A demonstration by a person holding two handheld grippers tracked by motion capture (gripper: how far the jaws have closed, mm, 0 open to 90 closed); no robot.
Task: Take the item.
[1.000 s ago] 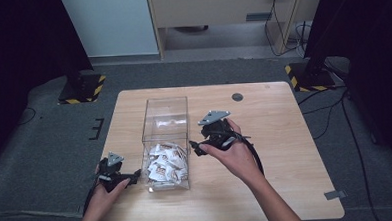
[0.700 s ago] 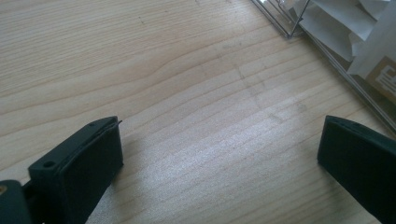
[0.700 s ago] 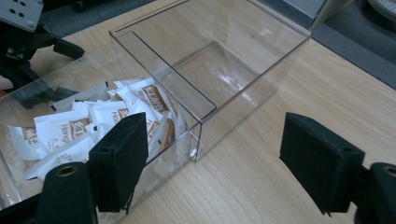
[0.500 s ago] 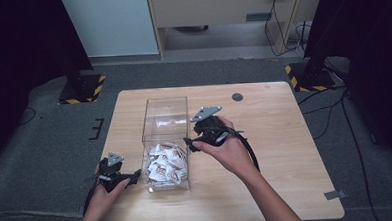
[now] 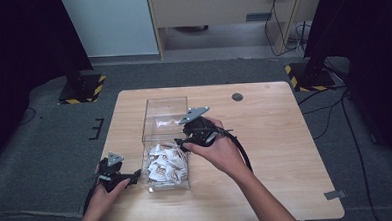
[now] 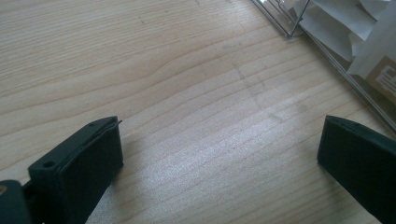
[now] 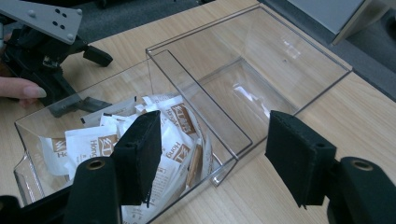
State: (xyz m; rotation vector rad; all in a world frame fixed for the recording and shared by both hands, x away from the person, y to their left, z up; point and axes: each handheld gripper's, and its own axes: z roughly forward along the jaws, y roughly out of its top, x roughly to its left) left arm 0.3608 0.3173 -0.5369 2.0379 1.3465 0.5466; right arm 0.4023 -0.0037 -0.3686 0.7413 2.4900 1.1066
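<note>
A clear plastic box (image 5: 164, 123) with two compartments stands on the wooden table (image 5: 286, 151). Its near compartment holds several white sachets (image 5: 164, 164) with brown print; the far compartment (image 7: 261, 88) is bare. My right gripper (image 5: 181, 142) hovers at the box's right wall, above the sachets (image 7: 163, 135). It is open (image 7: 217, 135), with the divider and right wall between its jaws and nothing held. My left gripper (image 5: 132, 177) rests low by the box's near left corner. It is open (image 6: 222, 137) over bare wood, with the box edge (image 6: 299, 28) just beyond.
A small dark round disc (image 5: 237, 96) sits near the table's far edge. Black stands with yellow-striped bases (image 5: 83, 90) (image 5: 310, 75) flank the table on the floor. My left gripper (image 7: 100, 79) and a fingertip appear behind the box in the right gripper view.
My right gripper has moved left from beside the box to over its right wall. The left gripper has stayed in place.
</note>
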